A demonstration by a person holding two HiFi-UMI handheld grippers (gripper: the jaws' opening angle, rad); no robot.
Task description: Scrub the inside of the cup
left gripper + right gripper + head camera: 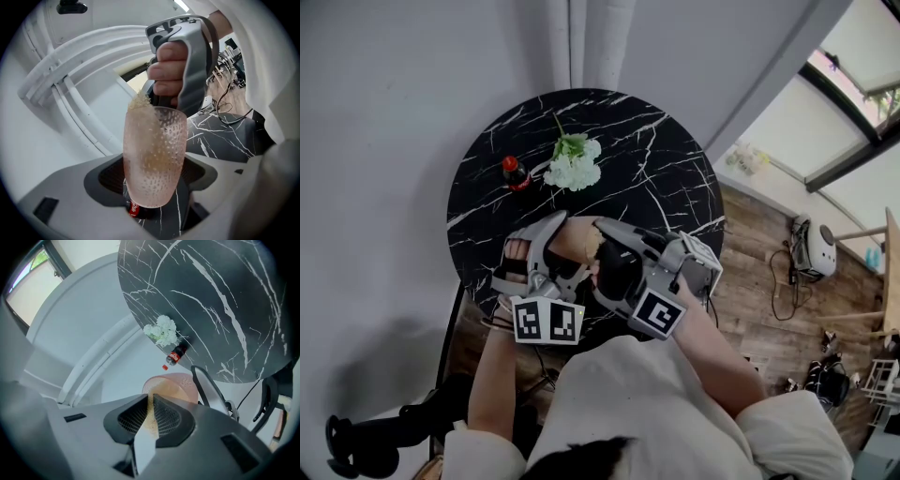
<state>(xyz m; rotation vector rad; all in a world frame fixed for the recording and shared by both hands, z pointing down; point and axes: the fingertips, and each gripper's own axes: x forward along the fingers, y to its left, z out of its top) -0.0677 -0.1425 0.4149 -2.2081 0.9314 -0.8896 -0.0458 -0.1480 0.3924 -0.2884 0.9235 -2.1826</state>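
Note:
A pink translucent dimpled cup is clamped between the jaws of my left gripper, its mouth turned toward the other gripper. My right gripper is shut on a thin yellowish scrub sponge, whose far end reaches into the cup's mouth. In the left gripper view the sponge's tip shows at the rim, and a hand holds the right gripper just above. In the head view both grippers meet over the near edge of the black marble table, left gripper, right gripper; the cup is mostly hidden there.
A small cola bottle with a red cap lies on the table next to a bunch of white flowers. The wooden floor to the right holds cables and a white appliance. A white wall and pipes stand behind the table.

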